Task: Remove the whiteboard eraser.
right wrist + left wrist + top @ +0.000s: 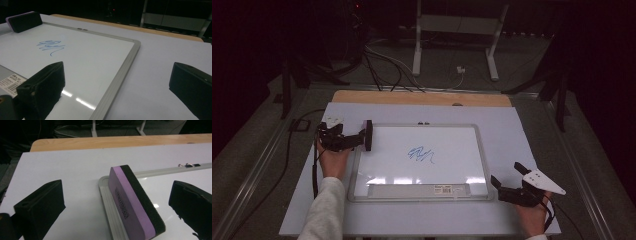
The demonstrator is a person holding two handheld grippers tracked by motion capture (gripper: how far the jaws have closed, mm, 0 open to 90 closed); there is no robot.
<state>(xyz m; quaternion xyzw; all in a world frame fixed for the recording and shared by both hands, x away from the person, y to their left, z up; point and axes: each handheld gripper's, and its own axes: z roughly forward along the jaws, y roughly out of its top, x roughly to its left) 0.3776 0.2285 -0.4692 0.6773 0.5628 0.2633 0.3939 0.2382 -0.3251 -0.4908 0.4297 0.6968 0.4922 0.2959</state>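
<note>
A whiteboard (482, 150) lies flat on the white table with a blue scribble (421, 155) near its middle. A purple eraser (368, 135) with black felt stands on edge at the board's far left corner. My left gripper (354, 138) reaches toward it from the left. In the left gripper view the eraser (130, 202) sits between the wide-apart jaws of the left gripper (116, 185), which touch neither side. My right gripper (504, 173) rests open on the table off the board's near right corner. In the right gripper view the right gripper (117, 67) holds nothing; the scribble (51, 46) and eraser (23, 21) lie farther off.
A pen tray with a barcode label (443, 189) runs along the board's near edge. A wooden strip (422, 98) borders the table's far side. Cables (382, 65) and a metal stand (454, 30) are on the floor beyond. Bare table (522, 135) lies right of the board.
</note>
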